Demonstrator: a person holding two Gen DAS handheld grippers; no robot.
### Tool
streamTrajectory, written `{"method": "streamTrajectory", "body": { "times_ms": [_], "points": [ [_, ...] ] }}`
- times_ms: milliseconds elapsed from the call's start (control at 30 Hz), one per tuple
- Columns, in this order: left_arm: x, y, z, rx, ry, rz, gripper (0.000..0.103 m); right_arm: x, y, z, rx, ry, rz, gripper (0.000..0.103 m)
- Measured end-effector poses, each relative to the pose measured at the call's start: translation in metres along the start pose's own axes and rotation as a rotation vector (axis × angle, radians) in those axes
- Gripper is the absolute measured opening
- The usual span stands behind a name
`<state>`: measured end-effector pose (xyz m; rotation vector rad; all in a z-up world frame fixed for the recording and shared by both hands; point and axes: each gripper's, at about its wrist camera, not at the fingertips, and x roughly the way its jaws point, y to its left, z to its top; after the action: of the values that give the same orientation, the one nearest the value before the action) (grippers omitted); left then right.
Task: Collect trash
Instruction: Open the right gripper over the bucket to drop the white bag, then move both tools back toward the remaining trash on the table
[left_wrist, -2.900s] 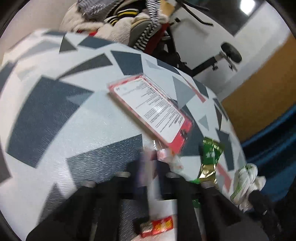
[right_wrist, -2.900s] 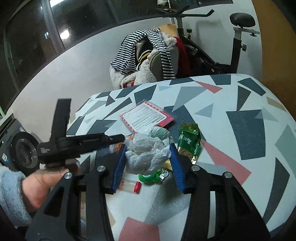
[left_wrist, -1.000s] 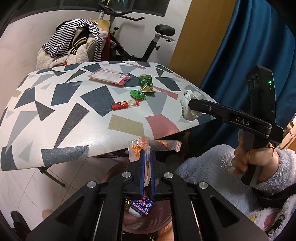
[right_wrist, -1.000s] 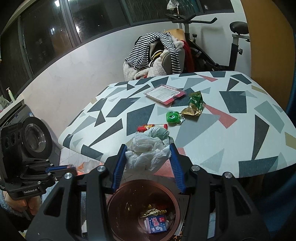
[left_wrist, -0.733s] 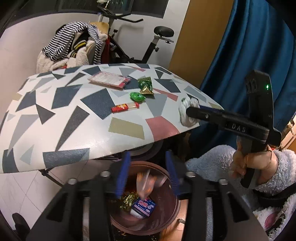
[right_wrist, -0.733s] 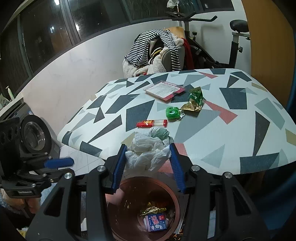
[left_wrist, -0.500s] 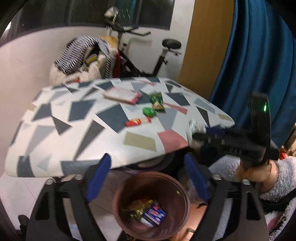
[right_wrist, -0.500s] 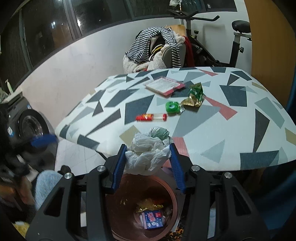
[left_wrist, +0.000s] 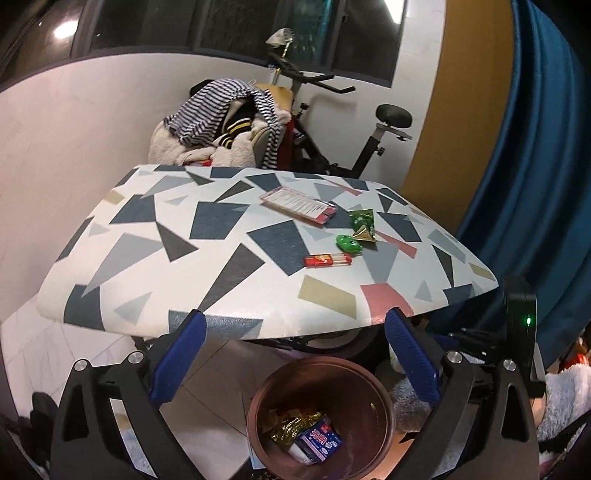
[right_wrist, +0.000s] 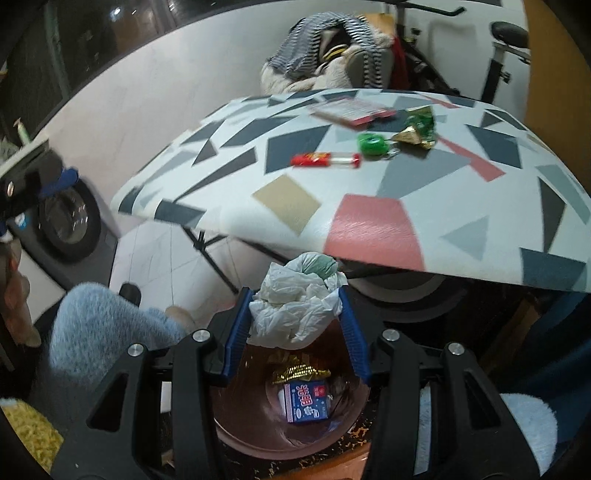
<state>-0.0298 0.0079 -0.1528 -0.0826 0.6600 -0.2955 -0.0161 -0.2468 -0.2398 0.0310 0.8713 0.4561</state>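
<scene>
My left gripper (left_wrist: 293, 317) hangs above a copper-brown bin (left_wrist: 258, 391) on the floor, jaws opening wide with nothing between them. In the bin lie a gold wrapper (left_wrist: 291, 424) and a small blue-and-white carton (left_wrist: 319, 441). My right gripper (right_wrist: 295, 295) is shut on a crumpled white plastic bag (right_wrist: 295, 306) just over the bin (right_wrist: 229, 435), below the table's edge. On the patterned table (left_wrist: 221, 314) lie a red tube (left_wrist: 327, 260), a green round case (left_wrist: 348, 243), a green-gold wrapper (left_wrist: 362, 225) and a pink card pack (left_wrist: 299, 205).
A chair piled with striped clothes (left_wrist: 225, 125) and an exercise bike (left_wrist: 332, 122) stand behind the table. A blue curtain (left_wrist: 535, 184) hangs at the right. A washing machine (right_wrist: 66, 221) is at the left. A fuzzy blue sleeve (right_wrist: 99, 325) sits beside the bin.
My left gripper's jaws opened and the clear orange wrapper it held fell into the bin; the gripper then lifted. My right gripper sank toward the bin with the bag.
</scene>
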Motion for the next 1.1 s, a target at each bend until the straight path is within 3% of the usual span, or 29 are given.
{"method": "streamTrajectory", "body": {
  "times_ms": [500, 533, 700, 1100],
  "points": [
    [0.006, 0.006, -0.01, -0.038, 0.037, -0.005, 0.095, 0.021, 0.011, -0.006, -0.046, 0.046, -0.013, 0.051],
    [0.007, 0.006, -0.009, -0.039, 0.038, -0.005, 0.095, 0.022, 0.011, -0.006, -0.045, 0.046, -0.013, 0.053],
    [0.009, 0.006, -0.009, -0.047, 0.044, -0.006, 0.095, 0.019, 0.005, -0.004, -0.004, 0.011, -0.038, 0.092],
    [0.014, 0.01, -0.011, -0.063, 0.063, -0.008, 0.095, 0.016, -0.015, -0.001, 0.085, 0.0, -0.052, 0.097]
  ]
}}
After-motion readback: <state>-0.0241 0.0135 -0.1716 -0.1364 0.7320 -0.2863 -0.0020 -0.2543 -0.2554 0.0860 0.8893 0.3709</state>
